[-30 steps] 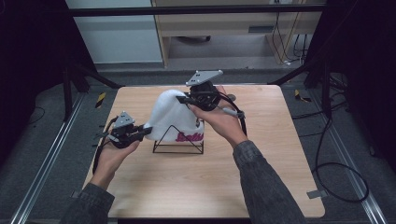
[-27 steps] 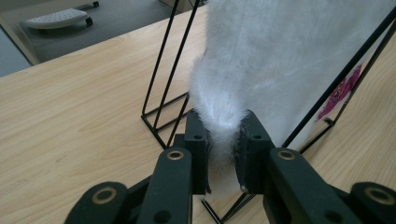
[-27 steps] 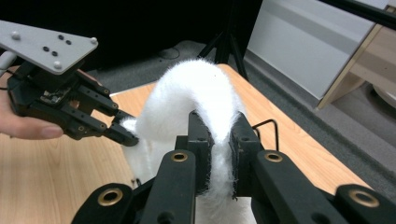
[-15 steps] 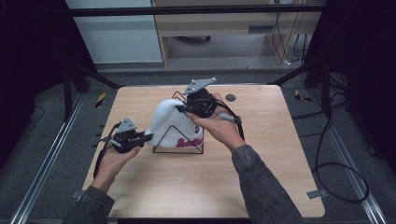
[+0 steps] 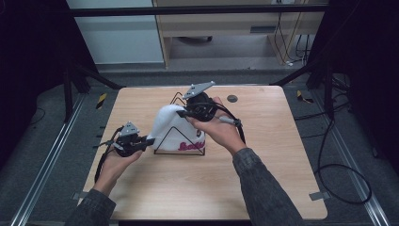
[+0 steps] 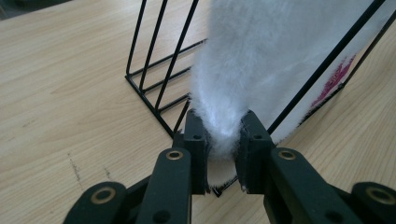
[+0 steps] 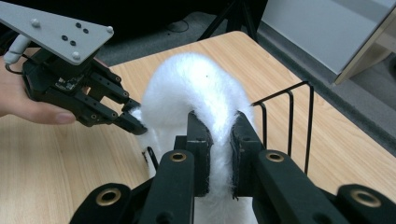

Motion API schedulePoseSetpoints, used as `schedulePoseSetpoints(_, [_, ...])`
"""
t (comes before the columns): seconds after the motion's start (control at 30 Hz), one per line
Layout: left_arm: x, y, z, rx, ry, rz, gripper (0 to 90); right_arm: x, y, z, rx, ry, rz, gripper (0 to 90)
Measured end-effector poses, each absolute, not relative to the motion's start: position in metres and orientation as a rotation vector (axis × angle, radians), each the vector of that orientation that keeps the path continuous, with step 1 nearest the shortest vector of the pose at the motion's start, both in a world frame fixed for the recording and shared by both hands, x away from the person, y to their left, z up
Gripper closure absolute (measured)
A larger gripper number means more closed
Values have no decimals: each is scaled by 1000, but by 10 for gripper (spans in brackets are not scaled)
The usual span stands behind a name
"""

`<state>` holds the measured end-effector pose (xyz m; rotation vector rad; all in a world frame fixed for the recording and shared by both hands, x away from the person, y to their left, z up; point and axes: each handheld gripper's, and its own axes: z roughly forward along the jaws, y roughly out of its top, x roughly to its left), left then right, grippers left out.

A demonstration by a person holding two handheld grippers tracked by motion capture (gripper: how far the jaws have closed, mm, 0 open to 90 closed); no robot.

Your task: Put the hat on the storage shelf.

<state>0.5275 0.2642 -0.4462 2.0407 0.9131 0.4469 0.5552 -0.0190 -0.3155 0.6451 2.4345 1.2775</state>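
Wooden table (image 5: 263,188) bears a wire rack (image 5: 165,141); both grippers pinch the white hat (image 5: 171,129) draped over it, left gripper (image 6: 223,140) low, right gripper (image 7: 219,140) on top, probably to spread it.

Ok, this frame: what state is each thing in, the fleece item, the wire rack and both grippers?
White fleece item: draped over the rack, pinched at two edges.
Black wire rack: standing on the wooden table, partly covered.
Left hand-held gripper: shut on the fleece's lower edge.
Right hand-held gripper: shut on the fleece's top.
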Motion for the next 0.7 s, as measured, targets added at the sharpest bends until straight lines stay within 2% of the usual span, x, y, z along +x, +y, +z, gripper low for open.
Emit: schedulePoseSetpoints(0.7, [528, 271, -456, 2052, 941, 435, 759, 552, -10, -322, 631, 2484, 1247, 785])
